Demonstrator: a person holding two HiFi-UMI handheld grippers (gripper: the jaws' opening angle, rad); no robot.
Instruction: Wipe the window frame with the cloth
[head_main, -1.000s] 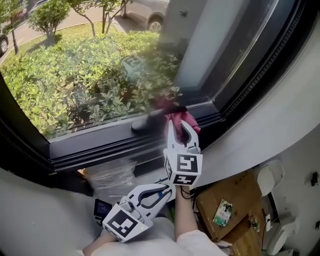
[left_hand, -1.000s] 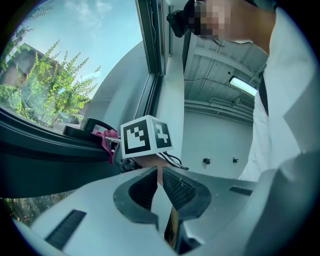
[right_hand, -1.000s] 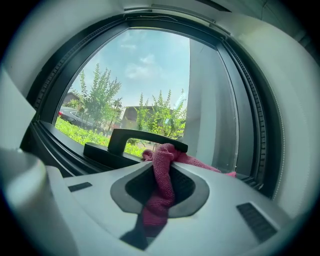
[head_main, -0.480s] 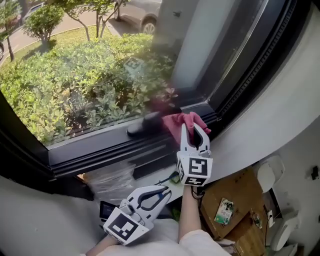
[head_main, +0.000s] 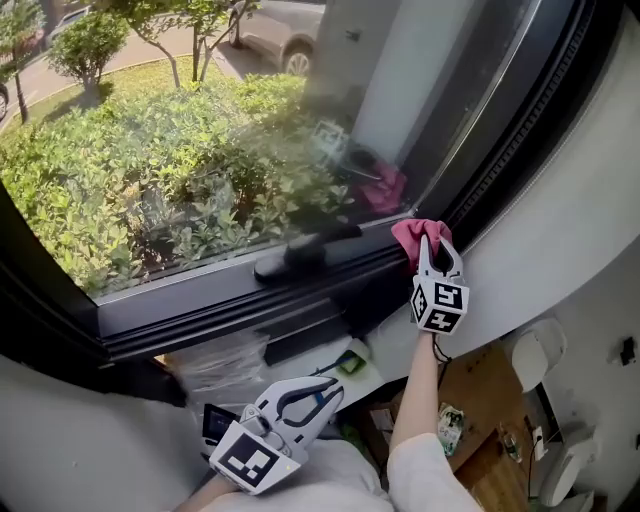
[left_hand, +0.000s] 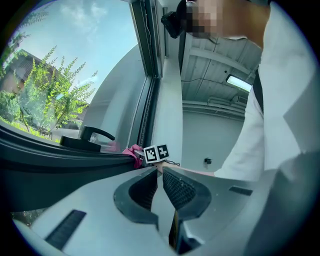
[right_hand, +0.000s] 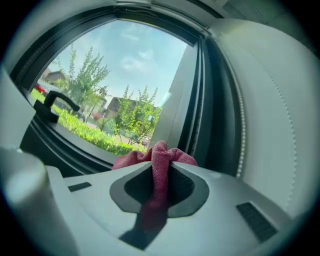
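Cloth (right_hand: 159, 152) pinched in right claw (right_hand: 161, 167), plain only in right gripper view

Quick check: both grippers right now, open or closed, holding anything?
Left gripper: closed, nothing between its fingers.
Right gripper: closed on the pink cloth.

Cloth (head_main: 420, 232): reddish-pink, bunched, pinched between the right gripper's (head_main: 436, 247) jaws, pressed into the frame's lower right corner.
Window frame (head_main: 200, 292): dark, bottom rail slanting under the glass.
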